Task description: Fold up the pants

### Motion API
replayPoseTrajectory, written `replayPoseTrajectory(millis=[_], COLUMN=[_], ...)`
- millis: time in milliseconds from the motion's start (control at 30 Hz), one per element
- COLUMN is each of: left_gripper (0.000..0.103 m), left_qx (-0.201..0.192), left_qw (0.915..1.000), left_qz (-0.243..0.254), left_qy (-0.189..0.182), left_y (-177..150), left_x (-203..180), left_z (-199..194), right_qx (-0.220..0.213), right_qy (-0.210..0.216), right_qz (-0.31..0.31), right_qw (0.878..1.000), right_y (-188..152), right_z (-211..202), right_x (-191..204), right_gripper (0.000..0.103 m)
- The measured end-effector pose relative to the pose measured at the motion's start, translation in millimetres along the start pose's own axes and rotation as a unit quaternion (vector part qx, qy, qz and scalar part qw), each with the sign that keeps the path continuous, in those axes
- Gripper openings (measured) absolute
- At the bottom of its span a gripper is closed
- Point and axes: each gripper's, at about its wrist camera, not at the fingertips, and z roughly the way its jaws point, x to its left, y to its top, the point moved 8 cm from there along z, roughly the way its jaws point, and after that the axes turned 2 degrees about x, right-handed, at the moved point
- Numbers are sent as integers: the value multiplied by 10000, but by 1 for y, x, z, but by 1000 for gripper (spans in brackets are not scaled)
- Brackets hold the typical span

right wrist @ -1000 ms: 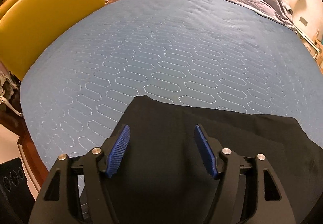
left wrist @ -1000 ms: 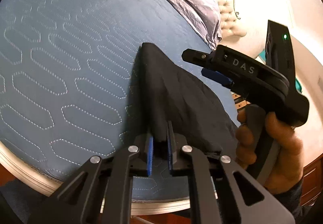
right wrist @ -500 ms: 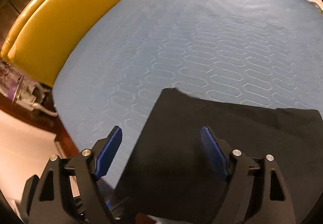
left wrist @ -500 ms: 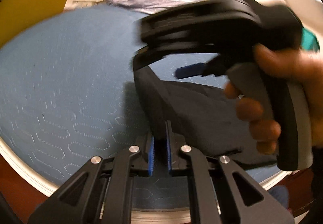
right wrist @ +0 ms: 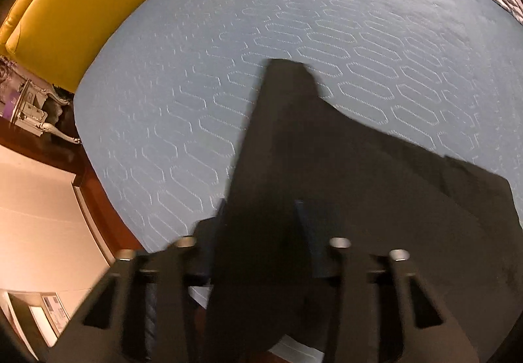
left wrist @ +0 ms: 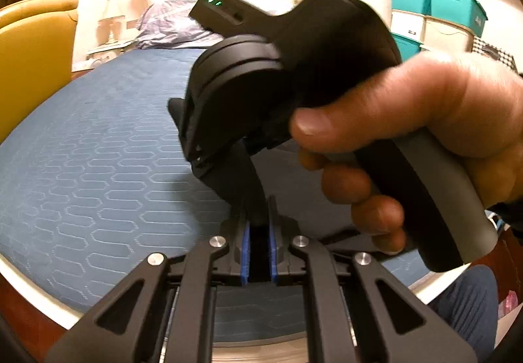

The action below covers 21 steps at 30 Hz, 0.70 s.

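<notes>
In the left wrist view, the left gripper [left wrist: 259, 245] pinches a fold of black pants [left wrist: 243, 181] at lower centre, the right hand [left wrist: 415, 140] filling the right side. In the right wrist view, the right gripper [right wrist: 261, 232], blurred, has its jaws closed on the pants [right wrist: 327, 160], draped over the blue mattress [right wrist: 196, 85] toward lower right.

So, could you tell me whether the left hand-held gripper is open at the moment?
No, the left hand-held gripper is shut on a fold of the black pants, its blue pads pressed against the cloth.

L tool [left wrist: 258, 252] pinched tight; R tool [right wrist: 261, 232] w/ blurred, narrowed fingers.
</notes>
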Motion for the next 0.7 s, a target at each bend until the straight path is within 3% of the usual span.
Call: replayPoseTrajectory(millis=[33, 100, 233, 300, 433, 567, 700], left_gripper=[9, 16, 61, 73, 77, 83, 88], left_qx=[-21, -65, -304, -129, 555, 787, 853], left_qw=[10000, 9983, 9925, 9933, 9887, 9831, 9871], left_qz=[-22, -364, -921, -960, -1198, -1292, -1058], left_qy=[-66, -455, -750, -632, -711, -1028, -846], left_y=[0, 1, 3, -5, -36, -47, -38], left_x=[-2, -5, 2, 5, -9, -35, -64], left_z=[0, -3, -17, -13, 17, 35, 70], right_qx=[-35, -129, -438, -610, -923, -1179, -1351], right_qy=[63, 216, 498, 627, 847, 966, 1036], right_qz=[-54, -27, 203, 363, 713, 1099, 1374], right_qw=[10000, 9997, 9976, 9955, 9896, 9822, 9758], right_y=[-5, -9, -17, -21, -33, -51, -73], right_z=[-4, -11, -39, -57, -93, -124, -147], right_x=[-2, -8, -29, -44, -82, -122, -154], right_gripper=[13, 7, 5, 4, 4, 4, 4])
